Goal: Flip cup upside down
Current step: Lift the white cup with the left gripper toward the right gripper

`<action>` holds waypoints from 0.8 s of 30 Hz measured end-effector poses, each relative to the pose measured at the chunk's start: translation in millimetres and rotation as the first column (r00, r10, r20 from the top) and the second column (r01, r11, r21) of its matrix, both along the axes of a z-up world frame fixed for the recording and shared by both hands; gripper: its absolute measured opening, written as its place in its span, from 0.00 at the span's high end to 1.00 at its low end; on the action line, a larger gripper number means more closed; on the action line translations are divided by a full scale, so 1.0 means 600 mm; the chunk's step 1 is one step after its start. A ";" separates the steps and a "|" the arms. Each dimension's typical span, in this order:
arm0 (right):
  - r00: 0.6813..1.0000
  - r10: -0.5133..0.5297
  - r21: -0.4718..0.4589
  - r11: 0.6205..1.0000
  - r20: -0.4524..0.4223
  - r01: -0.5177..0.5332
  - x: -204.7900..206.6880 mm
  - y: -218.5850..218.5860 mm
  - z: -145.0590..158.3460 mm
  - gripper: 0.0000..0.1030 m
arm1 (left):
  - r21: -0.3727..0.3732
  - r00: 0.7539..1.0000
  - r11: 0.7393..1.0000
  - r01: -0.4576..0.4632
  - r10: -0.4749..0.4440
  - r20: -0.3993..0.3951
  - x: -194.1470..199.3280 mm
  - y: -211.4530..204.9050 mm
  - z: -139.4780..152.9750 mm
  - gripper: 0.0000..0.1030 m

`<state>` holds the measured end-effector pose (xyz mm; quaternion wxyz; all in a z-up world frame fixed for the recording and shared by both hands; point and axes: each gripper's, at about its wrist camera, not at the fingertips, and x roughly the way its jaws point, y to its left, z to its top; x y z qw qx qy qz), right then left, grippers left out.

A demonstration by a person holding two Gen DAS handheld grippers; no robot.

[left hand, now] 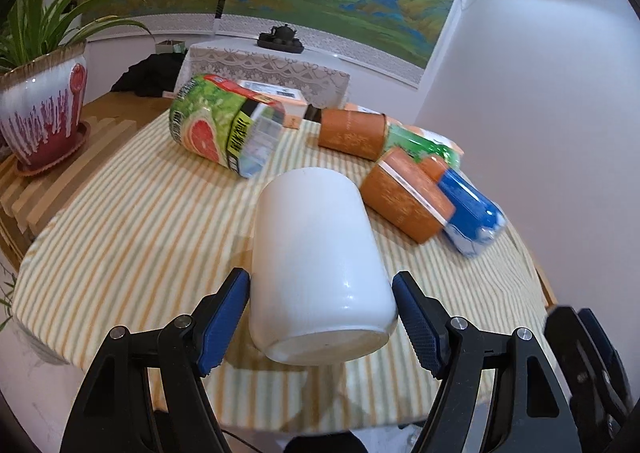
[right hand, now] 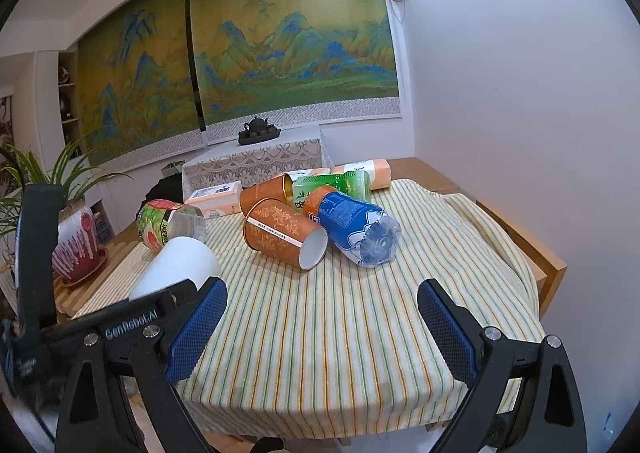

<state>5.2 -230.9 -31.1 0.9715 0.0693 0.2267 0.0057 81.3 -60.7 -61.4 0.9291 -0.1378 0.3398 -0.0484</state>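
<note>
A plain white cup (left hand: 316, 261) is between the blue pads of my left gripper (left hand: 320, 313), tilted with its flat base toward the camera and its far end pointing away, lifted over the striped tablecloth (left hand: 132, 253). The left pad touches its side; the right pad stands at its edge. The cup also shows in the right wrist view (right hand: 180, 265), partly hidden behind the left gripper's black body. My right gripper (right hand: 322, 317) is open and empty above the cloth's near part. It shows at the right edge of the left wrist view (left hand: 588, 365).
Lying on the cloth (right hand: 320, 333): a green grapefruit-label bottle (left hand: 224, 125), two orange tins (left hand: 404, 197) (left hand: 352, 133), a blue bottle (left hand: 472, 213), a green bottle (right hand: 332, 185). A potted plant (left hand: 44, 121) stands on the slatted board at left. A white wall is close on the right.
</note>
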 end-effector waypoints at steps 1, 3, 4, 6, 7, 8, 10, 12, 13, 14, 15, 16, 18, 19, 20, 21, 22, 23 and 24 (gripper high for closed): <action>1.000 0.000 0.001 1.000 0.000 0.000 -0.002 -0.001 0.000 0.08 | 0.005 1.000 1.000 0.004 -0.004 0.001 -0.004 -0.004 0.000 0.25; 1.000 0.000 0.000 1.000 0.002 0.000 -0.003 -0.002 0.000 0.08 | 0.023 1.000 1.000 0.022 -0.022 0.002 -0.008 -0.013 -0.001 0.25; 1.000 -0.001 -0.001 1.000 0.002 0.001 -0.004 -0.002 0.000 0.08 | 0.028 1.000 0.999 0.028 -0.028 0.004 -0.010 -0.015 -0.002 0.25; 1.000 -0.003 -0.002 1.000 0.004 0.003 -0.006 -0.003 0.000 0.08 | 0.039 0.999 0.998 0.049 -0.050 0.007 -0.012 -0.019 -0.002 0.24; 1.000 -0.004 -0.001 1.000 0.005 0.004 -0.006 -0.004 0.001 0.08 | 0.042 0.998 0.998 0.053 -0.053 0.015 -0.015 -0.019 0.002 0.18; 1.000 -0.005 0.002 1.000 0.005 0.005 -0.007 -0.005 0.002 0.08 | 0.044 0.998 0.997 0.057 -0.058 0.027 -0.018 -0.018 0.005 0.13; 1.000 -0.003 0.010 1.000 0.005 0.003 -0.008 -0.006 0.003 0.08 | 0.061 0.997 0.996 0.062 -0.066 0.052 -0.029 -0.013 0.015 0.09; 1.000 -0.004 0.026 1.000 0.009 0.003 -0.010 -0.008 0.005 0.08 | 0.095 0.994 0.993 0.076 -0.083 0.074 -0.042 -0.007 0.023 0.04; 1.000 -0.004 0.029 1.000 0.010 0.004 -0.011 -0.008 0.006 0.08 | 0.119 0.993 0.990 0.077 -0.087 0.084 -0.051 -0.002 0.026 0.04; 1.000 -0.005 0.034 0.999 0.012 0.004 -0.012 -0.008 0.006 0.08 | 0.136 0.992 0.988 0.075 -0.089 0.094 -0.059 0.003 0.029 0.03; 1.000 -0.004 0.044 0.999 0.014 0.004 -0.012 -0.007 0.007 0.08 | 0.149 0.991 0.986 0.074 -0.090 0.101 -0.067 0.009 0.031 0.03; 1.000 -0.001 0.054 0.999 0.015 0.000 -0.013 -0.005 0.008 0.08 | 0.174 0.990 0.982 0.069 -0.089 0.109 -0.078 0.018 0.032 0.03; 1.000 0.008 0.077 0.997 0.020 -0.009 -0.015 0.000 0.011 0.08 | 0.217 0.990 0.974 0.057 -0.083 0.115 -0.097 0.037 0.030 0.03; 1.000 0.012 0.083 0.996 0.027 -0.014 -0.016 0.004 0.013 0.08 | 0.232 0.990 0.971 0.049 -0.077 0.115 -0.107 0.049 0.030 0.03; 0.999 0.014 0.082 0.997 0.029 -0.016 -0.017 0.008 0.013 0.07 | 0.246 0.991 0.969 0.034 -0.064 0.117 -0.119 0.063 0.030 0.03; 0.999 0.020 0.075 0.997 0.031 -0.022 -0.017 0.015 0.013 0.05 | 0.256 0.991 0.966 0.019 -0.051 0.122 -0.129 0.075 0.033 0.03; 0.999 0.027 0.065 0.997 0.030 -0.029 -0.015 0.023 0.011 0.05 | 0.267 0.991 0.964 0.003 -0.039 0.129 -0.138 0.086 0.035 0.03; 0.999 0.033 0.061 0.998 0.027 -0.035 -0.014 0.030 0.008 0.05 | 0.277 0.990 0.961 -0.017 -0.024 0.141 -0.149 0.098 0.040 0.03; 0.999 0.042 0.060 0.997 0.021 -0.043 -0.012 0.038 0.005 0.05 | 0.286 0.989 0.958 -0.031 -0.013 0.149 -0.157 0.106 0.043 0.03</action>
